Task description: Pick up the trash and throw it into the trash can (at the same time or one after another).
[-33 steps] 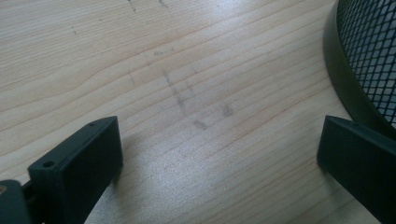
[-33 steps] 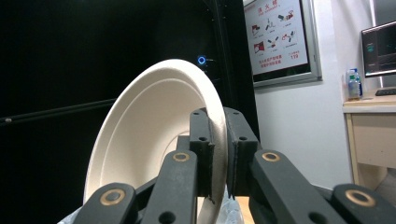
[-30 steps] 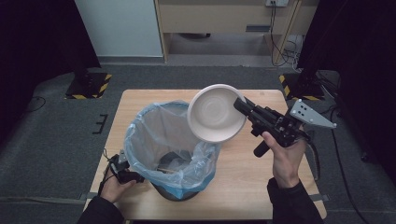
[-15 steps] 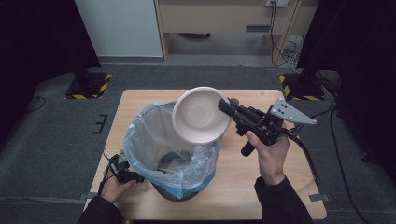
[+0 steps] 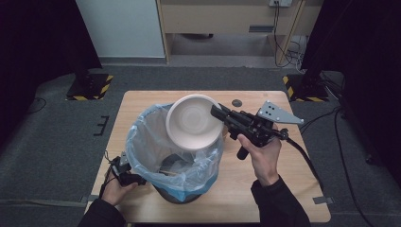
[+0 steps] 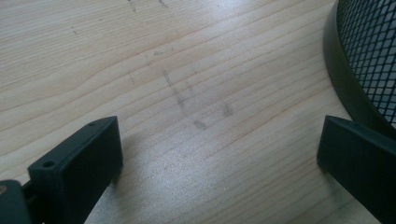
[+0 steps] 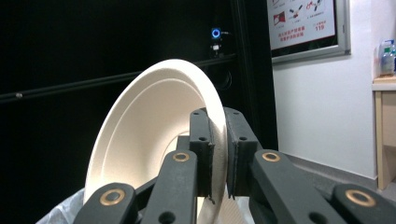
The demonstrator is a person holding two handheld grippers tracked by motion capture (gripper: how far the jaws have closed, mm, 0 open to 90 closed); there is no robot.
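Wooden bench (image 5: 265,189), dim room: right claw (image 5: 216,112) pinches rim of white paper bowl (image 5: 194,122), tilted over bag-lined mesh bin (image 5: 156,142); left claw (image 6: 219,154) wide open w/ bin base at 2 o'clock.

high view: above, looking down on counter (image 5: 265,189);
left gripper view: close over counter;
right gripper view: level, close on bowl (image 7: 154,135), shared with high view

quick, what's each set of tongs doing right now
Left tongs: open, holding nothing, low over the table.
Right tongs: closed on the paper bowl rim.

Wooden table (image 5: 246,189) with lined bin (image 5: 170,191)
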